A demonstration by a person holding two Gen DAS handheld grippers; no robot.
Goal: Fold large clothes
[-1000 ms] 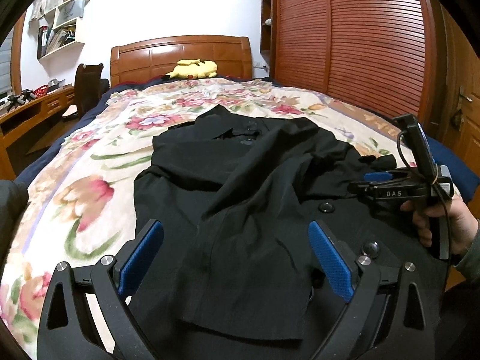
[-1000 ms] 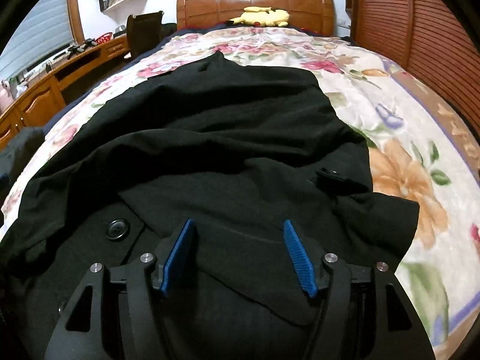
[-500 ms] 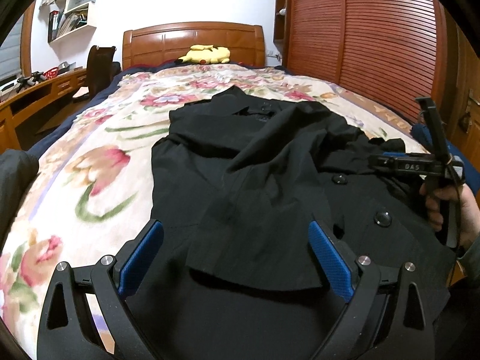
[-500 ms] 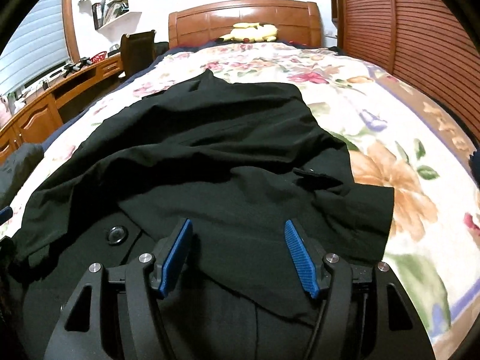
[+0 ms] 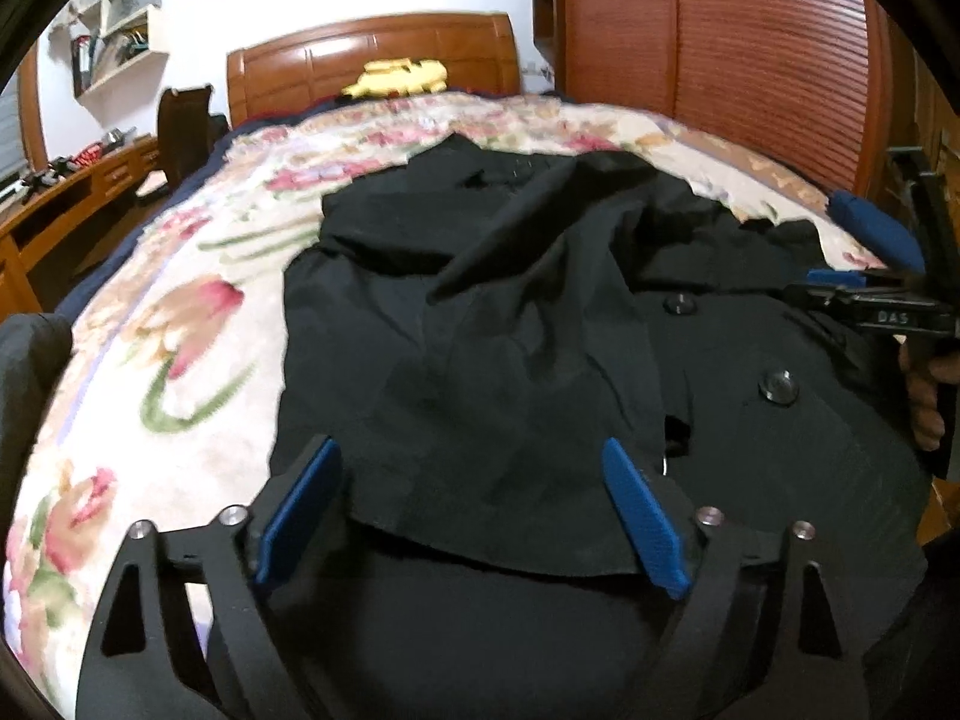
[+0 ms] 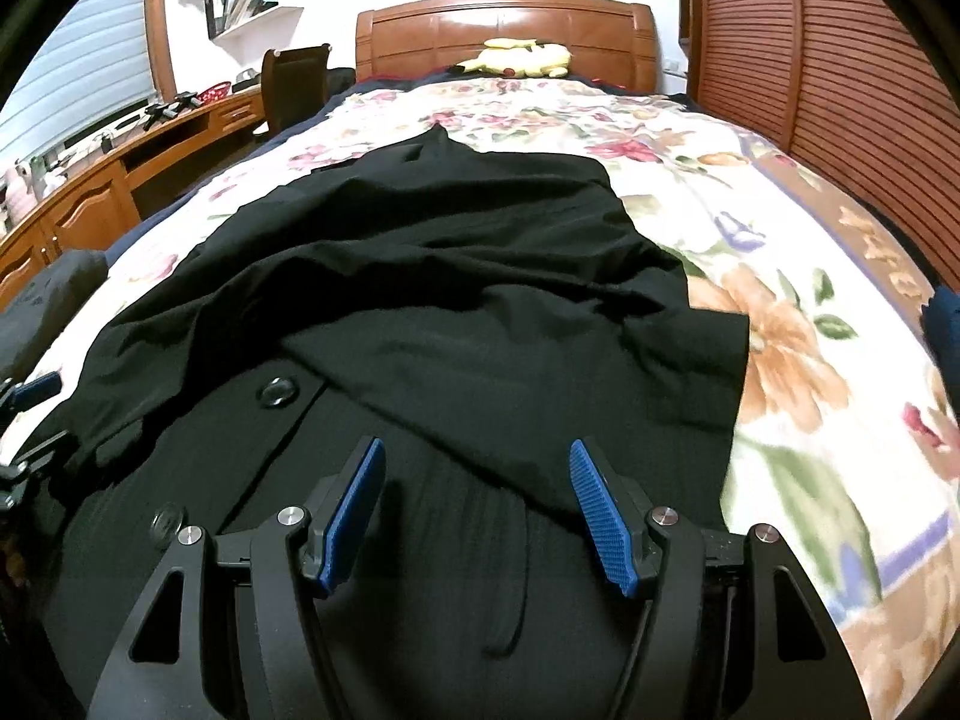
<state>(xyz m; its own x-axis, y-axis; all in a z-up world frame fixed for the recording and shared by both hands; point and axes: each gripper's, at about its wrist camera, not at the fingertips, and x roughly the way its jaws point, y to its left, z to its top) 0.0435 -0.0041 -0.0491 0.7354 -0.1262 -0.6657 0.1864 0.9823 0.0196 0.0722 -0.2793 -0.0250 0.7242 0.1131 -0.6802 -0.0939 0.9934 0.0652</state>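
A large black coat (image 5: 540,348) with round black buttons lies on the flowered bedspread (image 5: 180,324), collar toward the headboard, both sleeves folded in across its front. My left gripper (image 5: 474,510) is open and empty, hovering over the end of the folded left sleeve. My right gripper (image 6: 474,504) is open and empty above the coat (image 6: 420,324) near its lower front; it also shows at the right edge of the left wrist view (image 5: 864,294), held by a hand.
A wooden headboard (image 6: 504,30) with a yellow plush toy (image 6: 516,57) stands at the far end. A slatted wooden wardrobe (image 5: 720,30) runs along the right. A wooden desk (image 6: 120,180) and dark chair (image 6: 297,84) are on the left.
Both grippers have pulled back toward the foot of the bed and risen a little. Both stayed open. The coat has not moved.
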